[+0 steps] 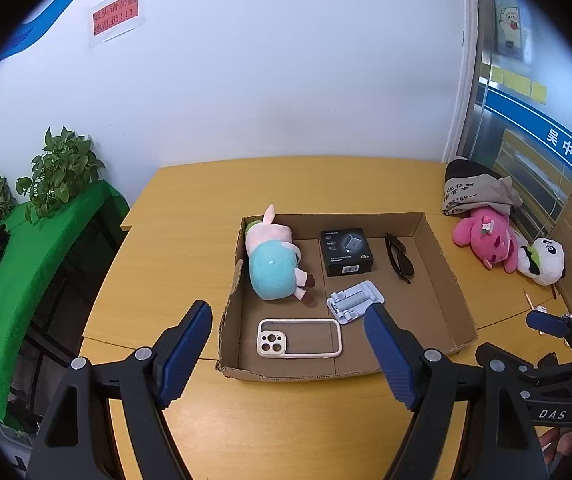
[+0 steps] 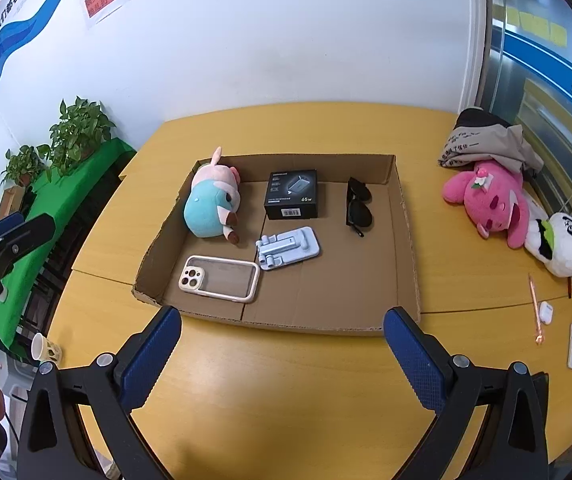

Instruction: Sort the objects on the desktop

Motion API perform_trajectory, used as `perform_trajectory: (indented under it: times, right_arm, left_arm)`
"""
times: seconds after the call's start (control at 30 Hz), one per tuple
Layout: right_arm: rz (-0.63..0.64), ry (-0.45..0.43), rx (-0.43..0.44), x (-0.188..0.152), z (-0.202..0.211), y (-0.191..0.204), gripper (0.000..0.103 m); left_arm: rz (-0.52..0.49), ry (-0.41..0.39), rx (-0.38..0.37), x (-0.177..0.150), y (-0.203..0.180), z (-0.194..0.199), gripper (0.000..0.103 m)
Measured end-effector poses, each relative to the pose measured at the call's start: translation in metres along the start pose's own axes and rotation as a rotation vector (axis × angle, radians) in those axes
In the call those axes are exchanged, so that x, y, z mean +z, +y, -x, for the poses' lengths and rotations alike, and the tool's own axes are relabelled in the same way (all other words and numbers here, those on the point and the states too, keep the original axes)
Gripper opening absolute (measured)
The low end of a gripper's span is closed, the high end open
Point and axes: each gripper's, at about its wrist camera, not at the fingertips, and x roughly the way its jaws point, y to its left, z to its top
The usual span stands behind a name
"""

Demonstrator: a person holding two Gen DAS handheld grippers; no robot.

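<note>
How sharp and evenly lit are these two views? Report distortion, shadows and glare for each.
Left wrist view: sharp; fisheye bows the table edge; black corner vignette; soft even light, faint shadow beside the pig plush. Right wrist view: equally sharp; the cardboard tray looks bowed; mild reflections on the glass partition; no harsh shadows.

light: bright, even | shadows: soft | focus: sharp | edges: fisheye bending, dark corners
</note>
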Motion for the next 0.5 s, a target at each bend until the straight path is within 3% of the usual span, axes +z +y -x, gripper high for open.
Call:
perform_trajectory:
  times: [0.5]
  right_arm:
    - [0.021, 0.018, -0.021, 0.013, -0.014, -0.010, 0.103]
  left_arm:
    - [0.067, 0.028, -0.022, 0.011, 0.008, -0.020, 0.079]
